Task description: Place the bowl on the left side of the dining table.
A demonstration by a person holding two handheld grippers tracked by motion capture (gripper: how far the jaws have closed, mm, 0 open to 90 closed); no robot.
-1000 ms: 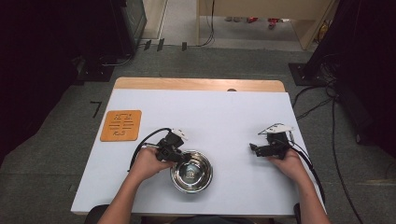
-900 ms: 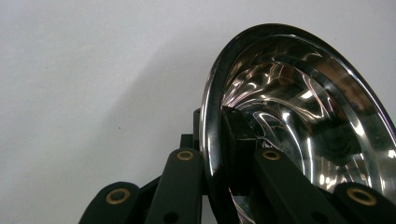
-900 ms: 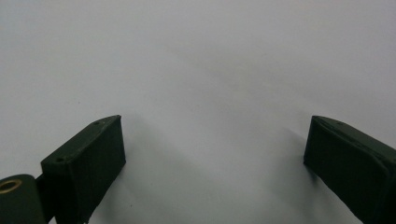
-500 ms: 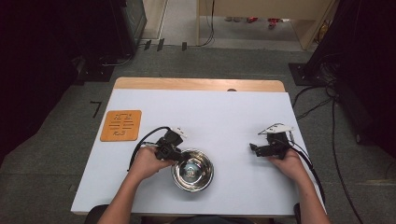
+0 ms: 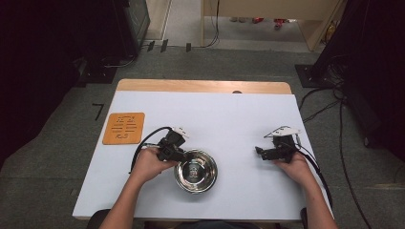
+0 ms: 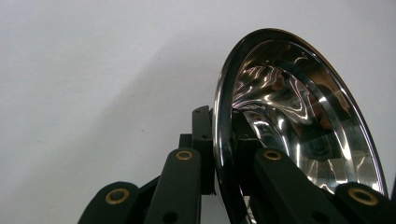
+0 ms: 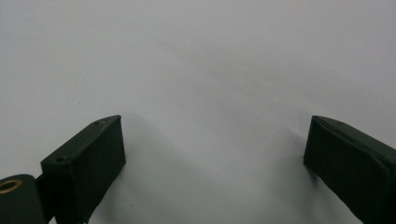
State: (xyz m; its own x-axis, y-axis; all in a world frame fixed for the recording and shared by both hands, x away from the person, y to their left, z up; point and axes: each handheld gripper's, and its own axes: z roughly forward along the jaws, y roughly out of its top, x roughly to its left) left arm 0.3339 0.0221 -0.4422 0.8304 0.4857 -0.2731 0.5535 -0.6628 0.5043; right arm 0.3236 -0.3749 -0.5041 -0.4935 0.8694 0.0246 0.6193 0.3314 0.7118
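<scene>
A shiny steel bowl [image 5: 195,171] sits on the white table [image 5: 215,114] near the front, left of centre. My left gripper [image 5: 179,155] is shut on the bowl's left rim. In the left gripper view the rim [image 6: 223,93] runs between the two black jaws, one outside the wall and one inside the bowl [image 6: 299,116]. My right gripper [image 5: 259,151] rests on the table at the right, pointing left, apart from the bowl. Its jaws [image 7: 215,149] stand wide open over bare table with nothing between them.
An orange square mat [image 5: 123,128] lies at the table's left side. A wooden strip [image 5: 200,86] runs along the far edge. Cables trail from both grippers. Dark equipment and cables stand on the floor around the table.
The bowl and my left gripper have shifted very slightly away from the front edge. The right gripper has kept still.
</scene>
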